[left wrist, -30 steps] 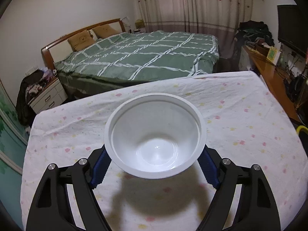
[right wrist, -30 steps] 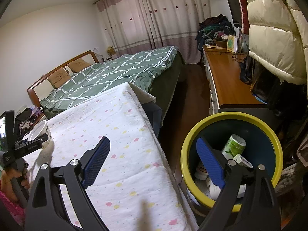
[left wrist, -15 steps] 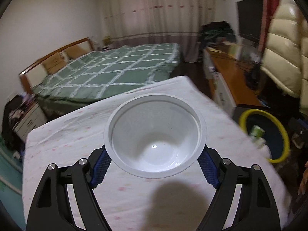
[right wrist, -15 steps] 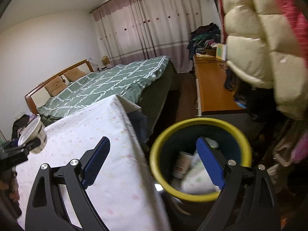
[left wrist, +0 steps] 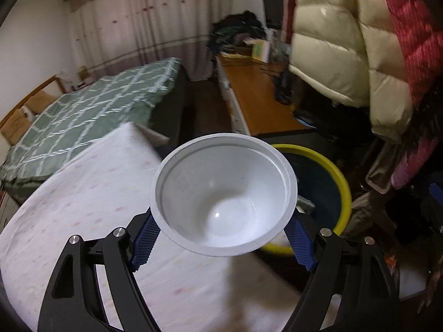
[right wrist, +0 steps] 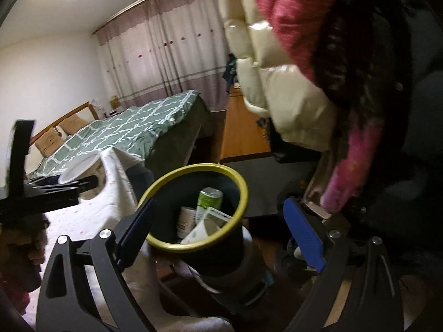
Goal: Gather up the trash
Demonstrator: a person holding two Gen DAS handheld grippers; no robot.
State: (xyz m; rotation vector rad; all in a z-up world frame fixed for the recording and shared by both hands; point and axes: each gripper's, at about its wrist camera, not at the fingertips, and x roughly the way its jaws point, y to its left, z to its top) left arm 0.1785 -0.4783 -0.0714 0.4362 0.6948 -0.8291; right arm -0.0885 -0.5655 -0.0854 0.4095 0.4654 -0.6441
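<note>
My left gripper (left wrist: pixel 223 238) is shut on a white plastic bowl (left wrist: pixel 224 193), held upright above the right edge of the flowered table (left wrist: pixel 91 193). The bowl also shows in the right wrist view (right wrist: pixel 79 167), in the air left of the bin. The dark trash bin with a yellow rim (left wrist: pixel 329 174) stands on the floor just past the table's edge, partly hidden behind the bowl. In the right wrist view the bin (right wrist: pixel 193 207) holds a green can (right wrist: pixel 209 203), a cup and paper. My right gripper (right wrist: pixel 218 229) is open and empty, over the bin's near side.
Puffy cream and red jackets (left wrist: pixel 360 41) hang close above and right of the bin. A wooden desk (left wrist: pixel 254 102) runs behind it. A bed with a green checked cover (left wrist: pixel 91 105) lies beyond the table. Dark clutter sits on the floor at right.
My left gripper has swung right with the bowl, from over the table's middle to its right edge beside the bin. My right gripper has moved closer over the bin.
</note>
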